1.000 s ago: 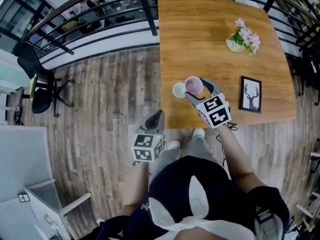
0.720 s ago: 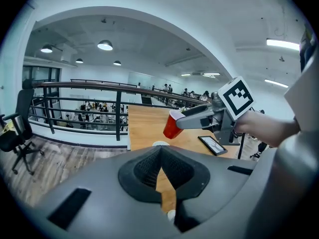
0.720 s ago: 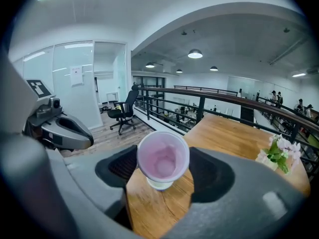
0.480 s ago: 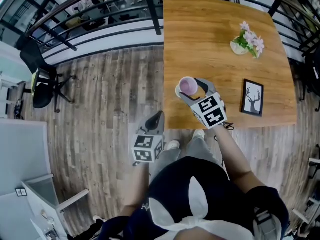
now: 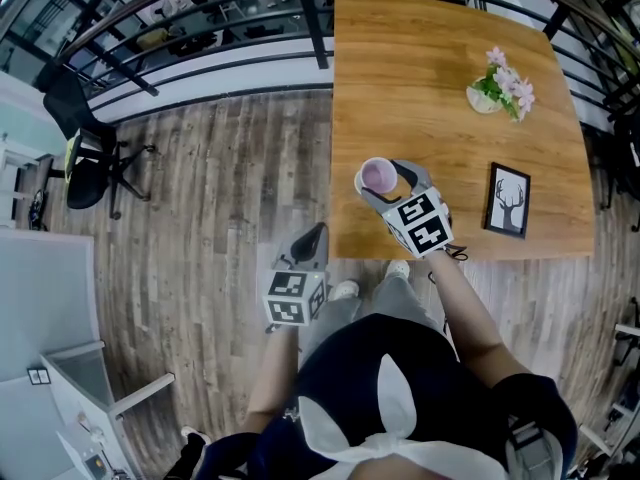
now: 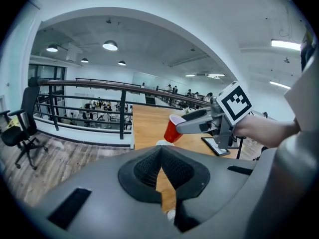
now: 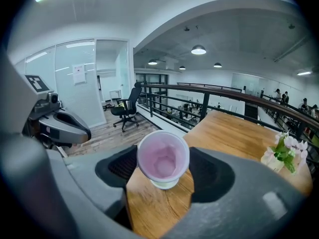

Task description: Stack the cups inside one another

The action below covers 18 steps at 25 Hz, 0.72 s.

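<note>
A red cup (image 5: 377, 175) with a pale pink inside hangs tilted just above a white cup (image 5: 358, 182) that stands near the wooden table's (image 5: 430, 68) left front edge. My right gripper (image 5: 386, 181) is shut on the red cup. In the right gripper view the red cup (image 7: 163, 157) fills the gap between the jaws, and the white cup's rim (image 7: 165, 185) peeks out beneath it. My left gripper (image 5: 316, 232) hangs over the floor, off the table, jaws together and empty. The left gripper view shows the red cup (image 6: 173, 129) directly over the white cup (image 6: 162, 143).
A small vase of pink flowers (image 5: 497, 83) stands at the table's back right. A framed deer picture (image 5: 508, 200) lies near the right front edge. A black railing (image 5: 220, 28) runs behind the table, and an office chair (image 5: 90, 163) stands on the plank floor at left.
My right gripper has carried the red cup leftward from beside the white cup to right over it, so the white cup is now mostly covered. The left gripper has stayed put.
</note>
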Each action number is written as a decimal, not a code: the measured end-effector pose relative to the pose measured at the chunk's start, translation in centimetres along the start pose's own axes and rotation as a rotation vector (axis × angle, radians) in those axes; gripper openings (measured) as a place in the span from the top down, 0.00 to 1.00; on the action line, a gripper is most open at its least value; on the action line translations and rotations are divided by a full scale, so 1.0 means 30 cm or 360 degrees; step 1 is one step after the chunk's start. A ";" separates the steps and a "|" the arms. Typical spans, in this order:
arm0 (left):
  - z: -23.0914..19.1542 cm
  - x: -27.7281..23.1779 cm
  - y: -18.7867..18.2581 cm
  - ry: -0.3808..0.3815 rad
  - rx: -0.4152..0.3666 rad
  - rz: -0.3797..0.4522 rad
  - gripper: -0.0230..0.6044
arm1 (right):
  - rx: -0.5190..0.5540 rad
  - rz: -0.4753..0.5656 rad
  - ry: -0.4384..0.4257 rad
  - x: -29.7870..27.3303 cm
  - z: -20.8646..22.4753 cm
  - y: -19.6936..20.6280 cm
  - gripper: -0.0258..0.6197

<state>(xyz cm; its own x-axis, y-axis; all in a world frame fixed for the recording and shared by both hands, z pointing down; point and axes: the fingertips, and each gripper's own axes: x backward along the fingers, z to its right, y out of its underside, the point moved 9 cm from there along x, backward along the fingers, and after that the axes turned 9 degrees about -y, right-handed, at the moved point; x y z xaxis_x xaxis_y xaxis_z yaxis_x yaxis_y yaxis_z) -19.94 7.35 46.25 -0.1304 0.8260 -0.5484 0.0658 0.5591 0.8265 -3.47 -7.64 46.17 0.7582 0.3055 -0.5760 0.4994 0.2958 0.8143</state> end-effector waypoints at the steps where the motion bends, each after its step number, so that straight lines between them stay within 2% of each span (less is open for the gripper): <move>1: 0.000 0.002 0.000 -0.0002 0.0002 -0.0012 0.94 | 0.0000 -0.0003 -0.0003 -0.003 0.000 0.001 0.46; 18: -0.022 -0.019 0.022 -0.0063 0.0063 -0.0050 0.94 | -0.0007 -0.0108 -0.0085 -0.089 0.039 0.067 0.46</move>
<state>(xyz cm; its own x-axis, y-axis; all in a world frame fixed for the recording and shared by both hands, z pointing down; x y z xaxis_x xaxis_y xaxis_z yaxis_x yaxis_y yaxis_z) -20.47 7.21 47.19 -0.0938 0.8099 -0.5791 0.1013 0.5864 0.8037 -4.01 -8.93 49.44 0.7442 0.2360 -0.6249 0.5484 0.3183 0.7733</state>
